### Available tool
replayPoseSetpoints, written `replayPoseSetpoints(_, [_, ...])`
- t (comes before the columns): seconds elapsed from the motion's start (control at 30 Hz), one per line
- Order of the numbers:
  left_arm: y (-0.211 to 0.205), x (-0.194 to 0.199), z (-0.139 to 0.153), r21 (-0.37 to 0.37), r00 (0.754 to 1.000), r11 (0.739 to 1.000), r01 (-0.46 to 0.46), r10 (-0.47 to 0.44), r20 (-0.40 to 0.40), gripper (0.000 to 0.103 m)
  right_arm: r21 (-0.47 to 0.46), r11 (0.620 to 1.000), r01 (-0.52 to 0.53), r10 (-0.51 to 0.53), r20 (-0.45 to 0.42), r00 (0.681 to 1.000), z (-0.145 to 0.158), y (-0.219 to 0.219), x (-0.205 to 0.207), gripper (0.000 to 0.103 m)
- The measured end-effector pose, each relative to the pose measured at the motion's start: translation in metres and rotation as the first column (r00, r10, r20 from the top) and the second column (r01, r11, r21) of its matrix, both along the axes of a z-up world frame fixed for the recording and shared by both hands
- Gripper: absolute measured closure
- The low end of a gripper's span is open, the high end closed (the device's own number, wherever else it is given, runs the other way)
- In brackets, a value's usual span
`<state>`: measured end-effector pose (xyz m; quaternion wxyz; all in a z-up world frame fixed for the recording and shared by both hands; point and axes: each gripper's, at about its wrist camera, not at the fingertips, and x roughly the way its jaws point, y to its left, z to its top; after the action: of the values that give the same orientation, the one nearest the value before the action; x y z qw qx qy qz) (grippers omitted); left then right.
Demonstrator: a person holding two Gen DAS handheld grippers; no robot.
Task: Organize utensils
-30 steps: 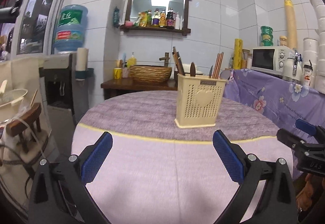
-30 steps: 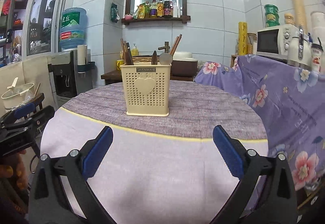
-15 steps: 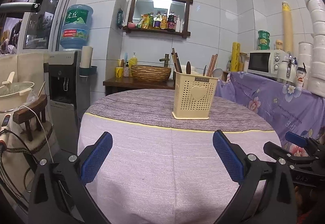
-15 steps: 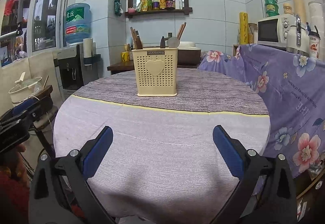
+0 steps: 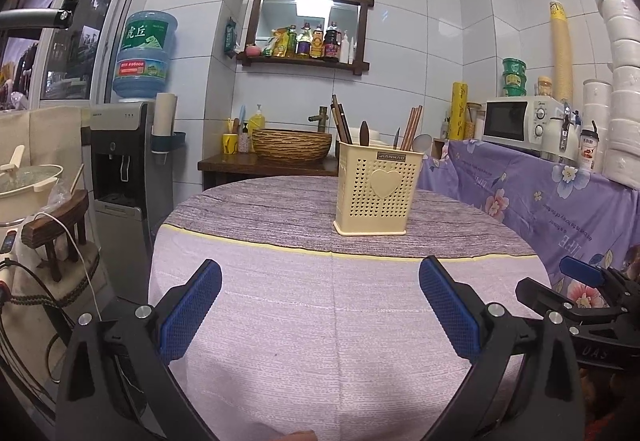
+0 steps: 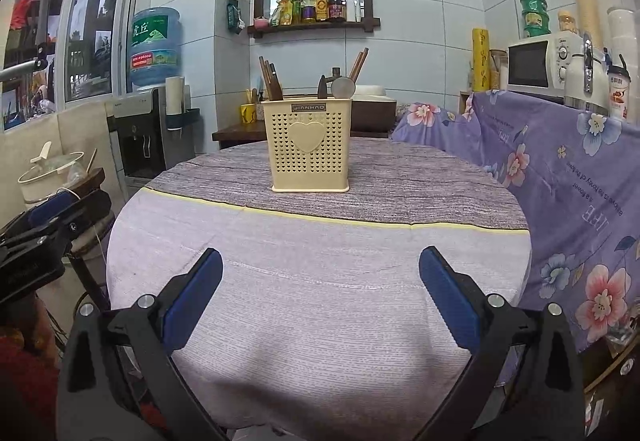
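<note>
Ahead of both tools, on the far half of the round table (image 6: 320,321), the cream perforated holder (image 6: 310,147) is shown upright, well apart from either tool. Chopsticks (image 5: 411,127), darker sticks (image 5: 340,119) and a spoon (image 6: 343,87) are seen standing in it; no loose utensil is visible on the cloth. The left gripper (image 5: 320,307) is held with its jaws spread wide and nothing between its blue pads (image 5: 192,309). The right gripper (image 6: 320,295) is likewise spread and empty. In the left wrist view the holder is placed slightly right of the tool's axis; in the right wrist view it is almost dead ahead, a little left. The right gripper is seen low at the right edge of the left view, and the left gripper at the left edge of the right view, so the two tools are judged to be held side by side at the near rim.

The task is judged complete or nearly so, with both tools clear of the holder. If a further reach is required, the approach is best made from above the holder's rim, so that the light basket is not pushed or tipped. One handle should be pinched at a time. Whether the holder is divided inside cannot be told.
</note>
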<state>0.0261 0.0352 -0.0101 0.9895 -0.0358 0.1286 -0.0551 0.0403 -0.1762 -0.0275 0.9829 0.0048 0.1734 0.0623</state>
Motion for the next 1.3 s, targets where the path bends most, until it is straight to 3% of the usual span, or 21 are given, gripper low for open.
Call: replayPoseSetpoints(1.3, [-0.0018, -0.0027, 0.0025, 0.013, 1.0, 1.0, 0.012, -0.012, 0.004, 0.005, -0.003, 1.0, -0.014, 0.014, 0.01, 1.0, 0.0015, 0.0018, -0.0016, 0.006])
